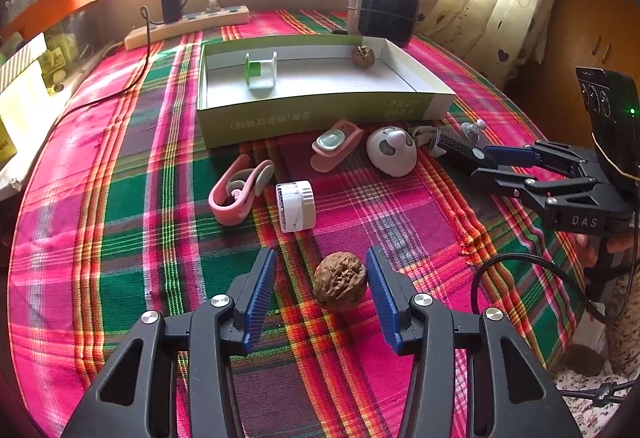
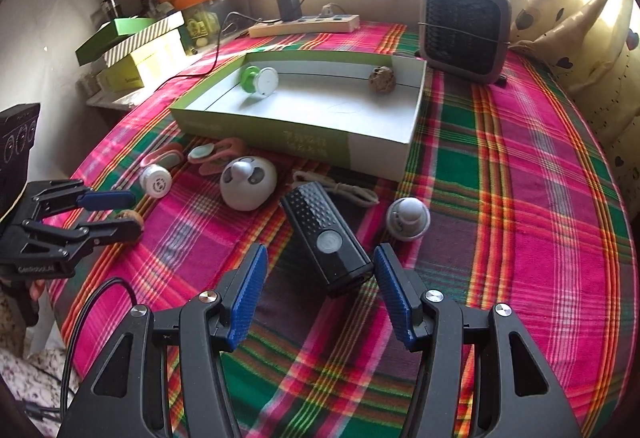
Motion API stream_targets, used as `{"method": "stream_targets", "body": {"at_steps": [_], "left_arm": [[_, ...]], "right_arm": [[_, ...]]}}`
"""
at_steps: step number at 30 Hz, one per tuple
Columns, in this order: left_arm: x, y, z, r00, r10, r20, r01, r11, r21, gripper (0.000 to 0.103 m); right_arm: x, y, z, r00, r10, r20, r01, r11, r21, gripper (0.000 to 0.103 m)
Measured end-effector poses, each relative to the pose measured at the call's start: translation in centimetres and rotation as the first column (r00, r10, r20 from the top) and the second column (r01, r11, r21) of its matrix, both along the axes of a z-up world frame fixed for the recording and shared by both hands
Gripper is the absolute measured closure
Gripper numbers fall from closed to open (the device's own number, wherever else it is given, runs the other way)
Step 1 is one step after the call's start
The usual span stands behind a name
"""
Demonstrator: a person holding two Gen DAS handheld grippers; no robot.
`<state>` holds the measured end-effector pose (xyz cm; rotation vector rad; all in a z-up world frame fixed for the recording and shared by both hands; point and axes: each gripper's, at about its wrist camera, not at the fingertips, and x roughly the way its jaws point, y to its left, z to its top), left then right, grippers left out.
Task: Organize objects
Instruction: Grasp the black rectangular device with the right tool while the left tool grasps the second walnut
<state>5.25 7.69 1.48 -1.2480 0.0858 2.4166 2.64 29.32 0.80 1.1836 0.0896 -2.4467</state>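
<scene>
Pick-up step, judging by the poses: left gripper [image 1: 322, 294] stands wide with the walnut [image 1: 340, 288] between its fingers, untouched; right gripper [image 2: 320, 292], also wide, straddles the black device's [image 2: 324, 234] near end. Next: close, carry to the box [image 1: 320, 114]

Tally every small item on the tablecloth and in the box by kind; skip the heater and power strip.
Walnuts: 2
Pink clips: 2
White round gadgets: 3
Black device: 1
Green spool: 1
Cord: 1
Total: 10
</scene>
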Motion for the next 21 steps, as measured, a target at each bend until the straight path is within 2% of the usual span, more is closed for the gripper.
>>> {"method": "stream_targets", "body": {"at_steps": [7, 14, 21], "left_arm": [[0.0, 0.0, 0.1, 1.000, 0.005, -0.002, -0.005, 1.000, -0.009, 0.058], [-0.1, 0.0, -0.3, 1.000, 0.025, 0.003, -0.025, 0.999, -0.039, 0.058], [-0.3, -0.2, -0.4, 0.999, 0.034, 0.005, -0.034, 0.999, -0.033, 0.058]], "right_arm": [[0.4, -1.2, -0.3, 0.998, 0.062, 0.005, -0.062, 0.998, 0.002, 0.047], [-0.6, -1.4, -0.6, 1.000, 0.020, 0.006, -0.020, 0.999, 0.025, 0.047], [-1.3, -1.5, -0.9, 1.000, -0.009, -0.001, 0.009, 0.999, 0.047, 0.047]]}}
